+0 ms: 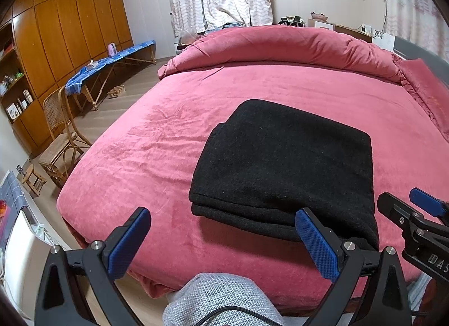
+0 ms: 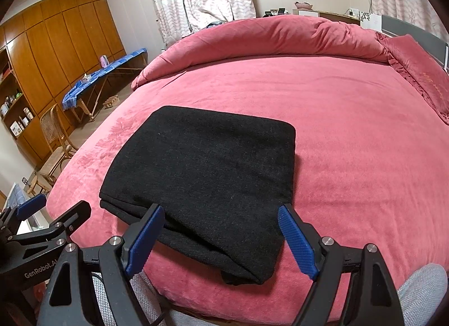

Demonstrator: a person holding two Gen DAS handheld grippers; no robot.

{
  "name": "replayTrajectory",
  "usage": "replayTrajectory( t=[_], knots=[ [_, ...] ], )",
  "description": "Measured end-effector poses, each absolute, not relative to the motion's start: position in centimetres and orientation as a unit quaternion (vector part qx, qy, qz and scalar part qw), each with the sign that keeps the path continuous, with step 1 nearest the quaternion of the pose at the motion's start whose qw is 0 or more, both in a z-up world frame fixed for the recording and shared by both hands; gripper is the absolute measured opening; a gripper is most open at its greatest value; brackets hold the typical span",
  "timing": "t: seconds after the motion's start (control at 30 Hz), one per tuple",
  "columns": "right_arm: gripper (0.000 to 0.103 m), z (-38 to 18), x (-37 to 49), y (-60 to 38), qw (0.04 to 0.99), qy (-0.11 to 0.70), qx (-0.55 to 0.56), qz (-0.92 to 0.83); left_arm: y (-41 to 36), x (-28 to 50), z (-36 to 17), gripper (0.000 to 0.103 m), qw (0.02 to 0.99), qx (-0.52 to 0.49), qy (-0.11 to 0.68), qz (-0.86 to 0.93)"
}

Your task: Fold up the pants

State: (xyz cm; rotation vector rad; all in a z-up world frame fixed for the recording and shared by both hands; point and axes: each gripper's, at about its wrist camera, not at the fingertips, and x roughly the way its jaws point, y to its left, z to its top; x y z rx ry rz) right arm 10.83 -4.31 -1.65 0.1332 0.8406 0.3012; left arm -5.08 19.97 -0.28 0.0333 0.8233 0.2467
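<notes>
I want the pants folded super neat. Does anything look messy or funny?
Mostly neat: the black pants lie folded in a flat stack on the pink bed. One oddity: the near right corner bunches into a lump instead of lying square. Both tongs are open, holding nothing.

The bed [image 2: 350, 135] is covered by a rose-pink plush sheet. Folded black pants [image 2: 202, 174] lie flat on it, directly ahead of the right gripper and ahead-right of the left one, near the bed's closest edge. A rolled pink duvet [image 2: 280, 37] lies along the far side; a pink pillow [image 2: 421, 84] lies far right.
</notes>
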Motion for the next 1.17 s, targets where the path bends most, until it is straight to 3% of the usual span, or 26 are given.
replayTrajectory(
  t=[1.17],
  knots=[
    [0.085,-2.23,11.06,-4.36,0.897,0.412,0.075,0.141,20.79,-5.08,-0.55,0.103,0.908,-0.004,0.400,0.125]
  ],
)
